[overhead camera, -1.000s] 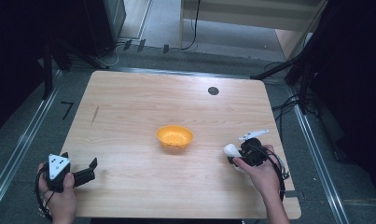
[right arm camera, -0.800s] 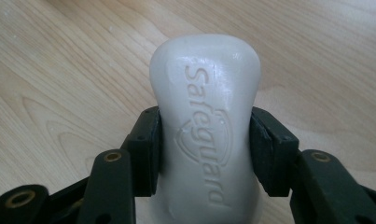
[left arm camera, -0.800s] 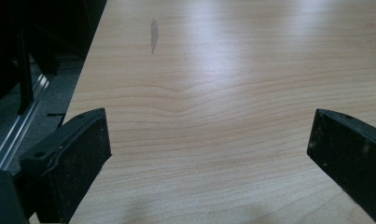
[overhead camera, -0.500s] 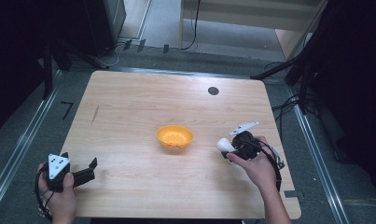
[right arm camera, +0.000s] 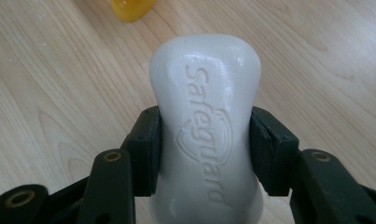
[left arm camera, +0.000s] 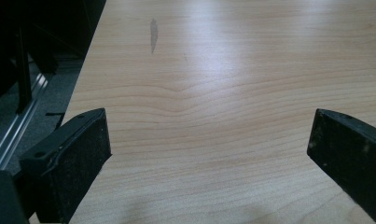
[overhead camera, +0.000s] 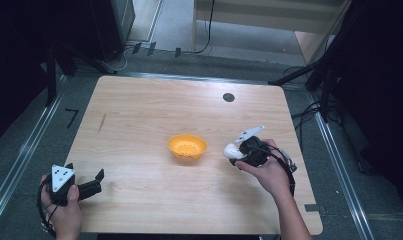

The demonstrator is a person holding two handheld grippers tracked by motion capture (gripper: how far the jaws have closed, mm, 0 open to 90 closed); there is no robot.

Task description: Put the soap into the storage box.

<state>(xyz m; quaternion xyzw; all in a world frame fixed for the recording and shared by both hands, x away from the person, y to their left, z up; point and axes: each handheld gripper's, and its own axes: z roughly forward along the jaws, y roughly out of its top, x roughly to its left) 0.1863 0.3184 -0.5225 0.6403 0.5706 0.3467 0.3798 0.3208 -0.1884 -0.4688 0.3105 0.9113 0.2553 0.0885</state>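
While we look down from the high view, we count one white soap bar [overhead camera: 230, 149], one orange bowl [overhead camera: 187, 146] and two grippers on one wooden tabletop [overhead camera: 139, 120]. Our right gripper [overhead camera: 239, 152] carries the soap just right of the bowl, apart from it; whether it clears the wood we cannot tell. Our left gripper [overhead camera: 91, 184] sits at the near left corner, well apart from both. One dark round spot [overhead camera: 228, 97] marks the far side.

From the left gripper view, the jaws stand wide apart with nothing between them, over bare wood bearing one grey smudge [left arm camera: 153, 31].

From the right gripper view, the jaws press both sides of the soap bar [right arm camera: 206, 121]; its lower end is cut off. One edge of the bowl [right arm camera: 129, 8] peeks in at the top.
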